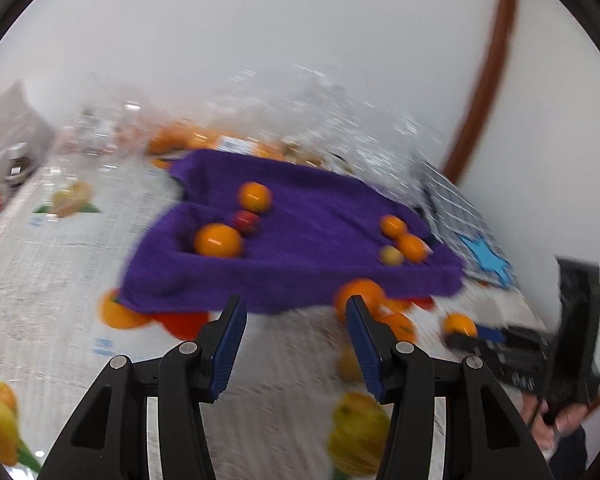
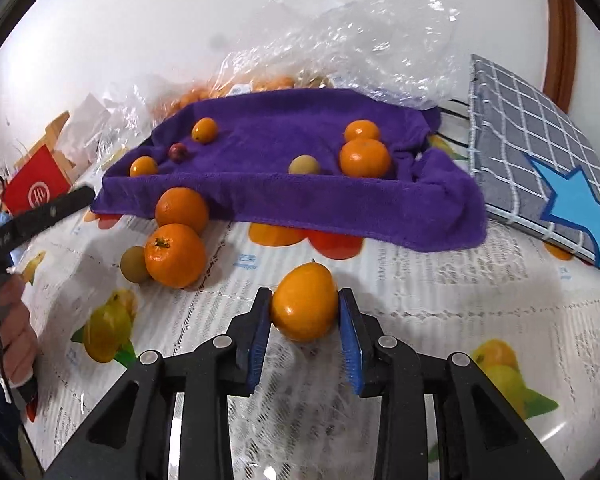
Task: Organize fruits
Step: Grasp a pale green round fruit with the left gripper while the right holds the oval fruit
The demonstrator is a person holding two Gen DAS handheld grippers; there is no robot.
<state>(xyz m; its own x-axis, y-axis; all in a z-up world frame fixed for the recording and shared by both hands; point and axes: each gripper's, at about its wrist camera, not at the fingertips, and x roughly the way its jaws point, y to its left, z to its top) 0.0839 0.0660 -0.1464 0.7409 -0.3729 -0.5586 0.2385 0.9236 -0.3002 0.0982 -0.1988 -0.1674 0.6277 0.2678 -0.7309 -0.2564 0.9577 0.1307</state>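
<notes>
Fruit-printed cloth covers the surface, where the right gripper (image 2: 305,312) pinches a smooth orange fruit (image 2: 304,306) short of the purple towel tray (image 2: 340,204), so it may slip; left gripper (image 1: 296,344) gapes empty.

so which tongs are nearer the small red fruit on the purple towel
Left. The left tongs sit open at the towel's front edge, facing the red fruit. The right tongs are farther back, shut on an orange fruit.
</notes>
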